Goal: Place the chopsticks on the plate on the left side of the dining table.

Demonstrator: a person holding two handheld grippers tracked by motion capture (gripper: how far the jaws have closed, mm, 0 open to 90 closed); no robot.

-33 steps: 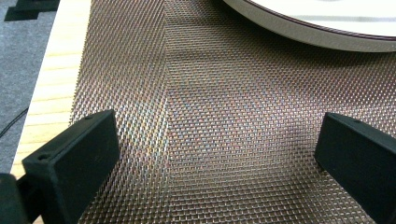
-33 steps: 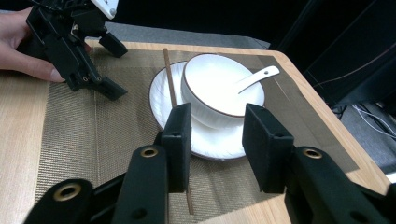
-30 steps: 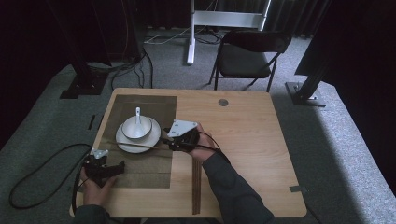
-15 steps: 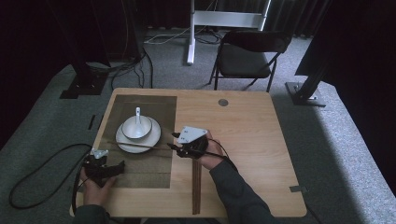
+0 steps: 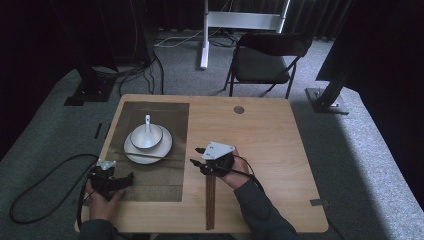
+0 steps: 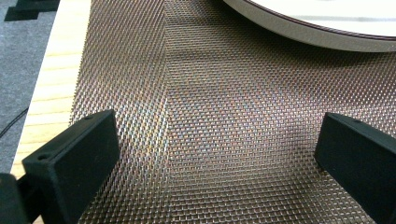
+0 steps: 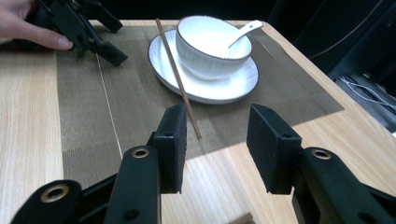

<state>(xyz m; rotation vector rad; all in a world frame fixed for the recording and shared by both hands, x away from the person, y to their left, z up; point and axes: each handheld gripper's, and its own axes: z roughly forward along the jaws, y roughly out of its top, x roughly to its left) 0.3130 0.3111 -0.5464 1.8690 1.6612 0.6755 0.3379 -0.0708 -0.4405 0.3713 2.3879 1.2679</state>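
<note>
Pointing toward the mat, the right gripper [image 7: 215,149] has its jaws apart and empty; a chopstick [image 7: 178,77] lies just ahead of its fingertips, long axis running away from them, far end propped on the plate [image 7: 233,91]. The left gripper [image 5: 112,179], also spread wide, rests farther from it.

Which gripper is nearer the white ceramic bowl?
Left. The left gripper sits just below the white ceramic bowl on the mat; the right gripper is farther off, beside the mat.
</note>
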